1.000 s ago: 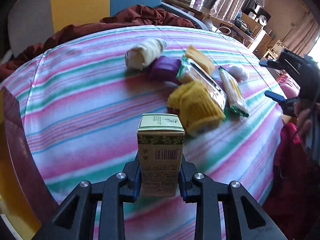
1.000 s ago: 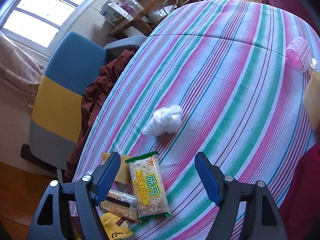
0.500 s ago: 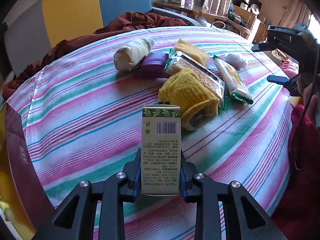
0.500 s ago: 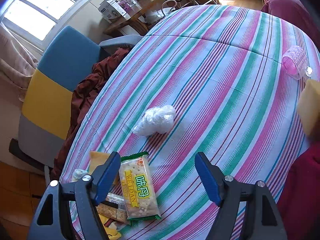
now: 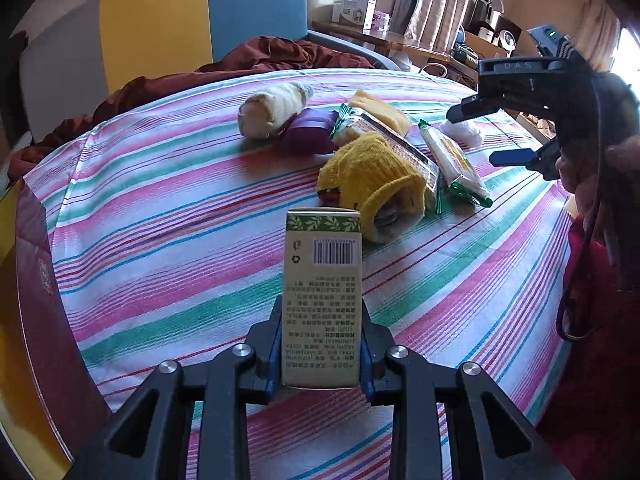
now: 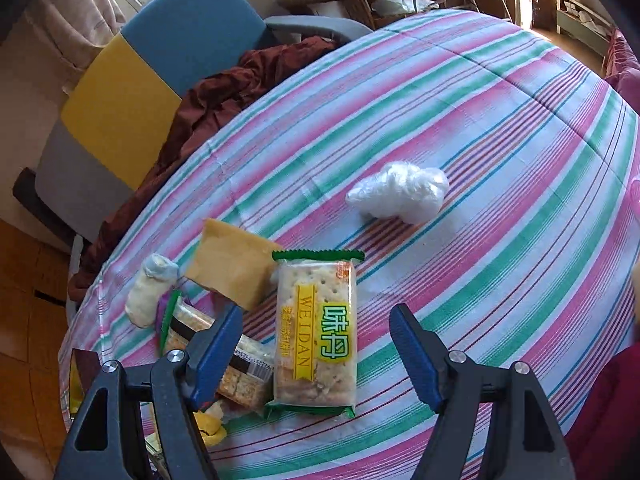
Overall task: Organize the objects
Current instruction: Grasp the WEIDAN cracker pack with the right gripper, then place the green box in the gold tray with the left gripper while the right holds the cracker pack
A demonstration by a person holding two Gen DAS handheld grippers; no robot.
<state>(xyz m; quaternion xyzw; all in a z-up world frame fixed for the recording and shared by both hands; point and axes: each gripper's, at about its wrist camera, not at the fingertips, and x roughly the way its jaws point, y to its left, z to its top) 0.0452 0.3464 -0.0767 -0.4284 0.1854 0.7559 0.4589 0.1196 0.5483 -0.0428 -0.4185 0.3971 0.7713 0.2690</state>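
My left gripper point(image 5: 320, 344) is shut on a tall green-and-cream carton point(image 5: 322, 292), held upright above the striped tablecloth point(image 5: 160, 240). Beyond it lies a heap: a yellow knitted sock point(image 5: 376, 180), a cream rolled sock point(image 5: 272, 104), a purple item point(image 5: 308, 134), a cracker tray pack point(image 5: 400, 144) and a green-edged cracker packet point(image 5: 454, 160). My right gripper point(image 6: 316, 344) hangs open above that cracker packet point(image 6: 316, 328), fingers on either side, not touching. It appears at the right of the left wrist view point(image 5: 496, 132).
A crumpled white plastic bag point(image 6: 400, 196) lies farther out on the tablecloth point(image 6: 480, 120). A tan flat pack point(image 6: 232, 264) rests beside the crackers. A blue-yellow-grey chair point(image 6: 160, 60) with a maroon cloth point(image 6: 224, 88) stands behind the table. A person's hand point(image 5: 592, 176) holds the right gripper.
The right gripper has swung left and rolled, so the cracker packet now lies between its open fingers. The left gripper tilted a little, still holding the carton.
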